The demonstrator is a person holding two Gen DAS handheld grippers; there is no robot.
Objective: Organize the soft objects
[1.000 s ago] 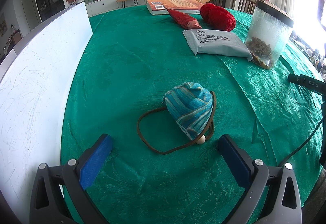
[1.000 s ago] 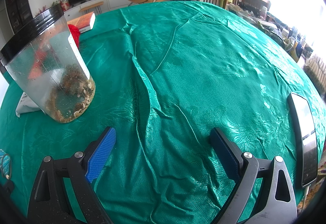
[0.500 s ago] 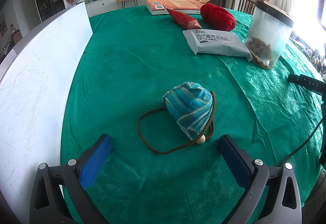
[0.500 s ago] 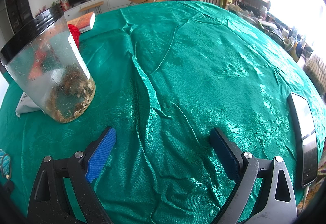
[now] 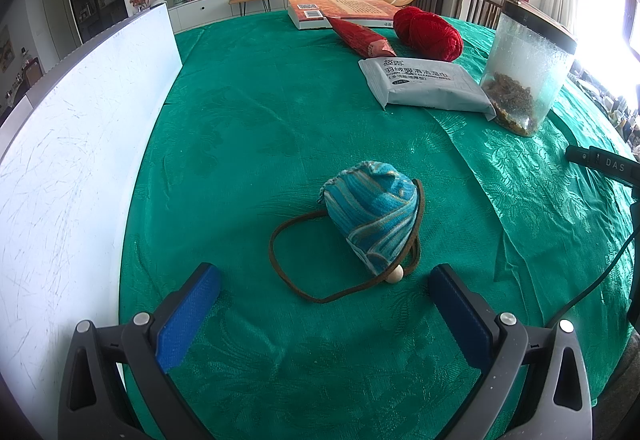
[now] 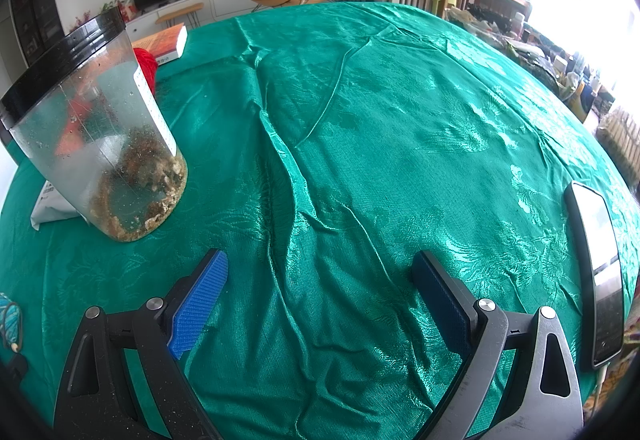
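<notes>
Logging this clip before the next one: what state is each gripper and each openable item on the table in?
left gripper: open, empty
right gripper: open, empty
blue striped pouch: lying on tablecloth, cord loose
clear jar: upright, black lid on
wipes pack: flat, looks sealed
book: closed, flat

Pouch (image 6: 10,316) cut by left edge, wipes pack (image 6: 50,205) behind jar (image 6: 100,143)
</notes>
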